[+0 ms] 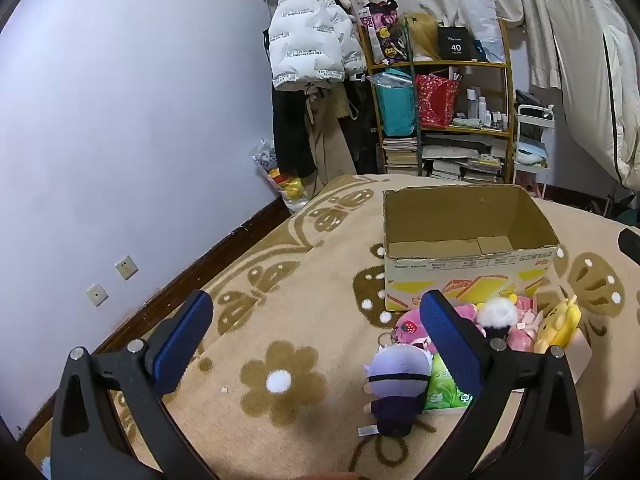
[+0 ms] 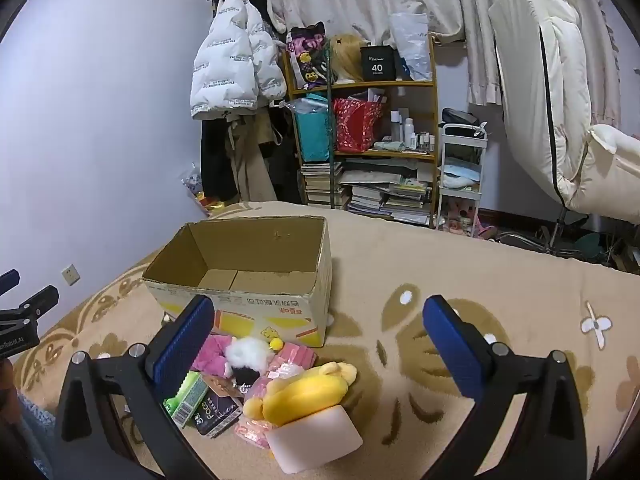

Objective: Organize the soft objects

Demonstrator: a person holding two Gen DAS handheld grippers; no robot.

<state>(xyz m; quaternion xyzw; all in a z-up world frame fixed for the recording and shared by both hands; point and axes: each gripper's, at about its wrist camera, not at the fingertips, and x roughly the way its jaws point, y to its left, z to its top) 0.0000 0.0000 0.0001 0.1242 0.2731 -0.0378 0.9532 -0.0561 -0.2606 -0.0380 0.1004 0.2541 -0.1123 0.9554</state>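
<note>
An open, empty cardboard box (image 1: 468, 276) stands on the beige patterned blanket; it also shows in the right wrist view (image 2: 256, 300). A pile of soft toys lies in front of it: a lavender-haired doll (image 1: 396, 384), a pink plush (image 1: 408, 326), a white-haired doll (image 2: 248, 354), a yellow plush (image 2: 304, 392), a green tissue pack (image 2: 186, 398) and a pale pink sponge block (image 2: 316, 440). My left gripper (image 1: 316, 332) is open and empty, above the blanket left of the pile. My right gripper (image 2: 320, 336) is open and empty, above the pile.
The blanket (image 2: 480, 264) covers a bed against the lavender wall (image 1: 120, 120). Beyond the bed stand a cluttered shelf (image 2: 372, 140), hanging coats (image 2: 236, 68), a white cart (image 2: 460, 172) and a cream recliner (image 2: 568, 120).
</note>
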